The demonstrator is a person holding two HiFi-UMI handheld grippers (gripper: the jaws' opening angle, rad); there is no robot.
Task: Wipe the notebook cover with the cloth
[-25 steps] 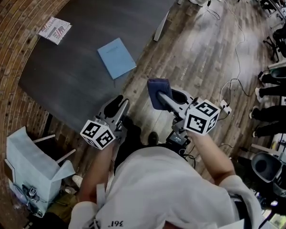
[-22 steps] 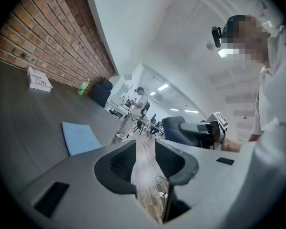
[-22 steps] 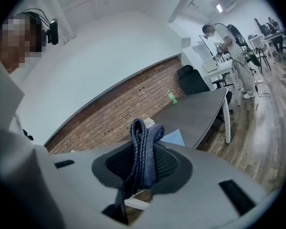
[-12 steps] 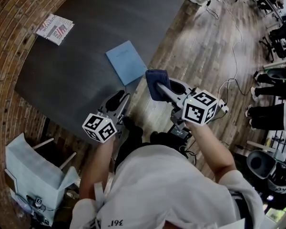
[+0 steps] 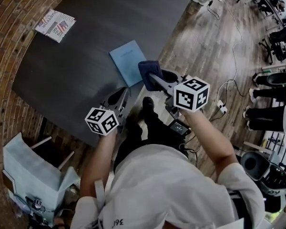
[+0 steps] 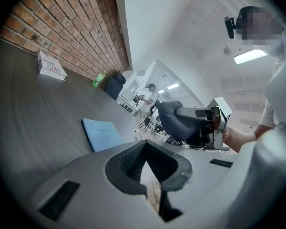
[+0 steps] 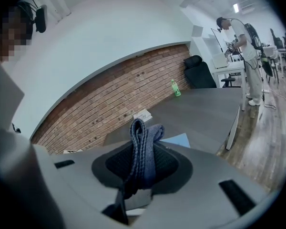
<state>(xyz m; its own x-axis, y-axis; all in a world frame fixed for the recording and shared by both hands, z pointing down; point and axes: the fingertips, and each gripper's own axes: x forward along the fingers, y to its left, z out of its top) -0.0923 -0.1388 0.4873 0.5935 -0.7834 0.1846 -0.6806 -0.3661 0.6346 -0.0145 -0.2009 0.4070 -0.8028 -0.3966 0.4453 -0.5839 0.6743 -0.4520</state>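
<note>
Wooden floor (image 5: 214,46) spreads to the right of the notebook (image 5: 127,61), and a brick wall (image 5: 7,66) stands well beyond it on the left. Between them is the dark table (image 5: 66,75) that carries it.

We find the blue notebook lying flat and closed, close to the table's right-hand edge. Its long axis runs away from us and leans a little to the left. Bare tabletop opens to the left of the notebook and beyond it, so we judge there is ample room for strokes along its length. On its right the edge drops to the floor, and a hard sideways push could send it over. A printed paper packet (image 5: 56,25) lies well apart from the notebook, far to its upper left and out of the way.

Our right claw (image 5: 150,76) is the nearer one. It hovers at the notebook's near right corner, its jaws pinching the folded dark blue cloth (image 5: 144,68), which pokes out ahead toward the cover. We judge the coming move to be a short one, forward and down onto the cover.

Our left claw (image 5: 120,95) sits on the near side of the notebook, a little to its left. Its jaws have just been closing and are now pressed together with nothing between them. From there it could steady the near left corner.
</note>
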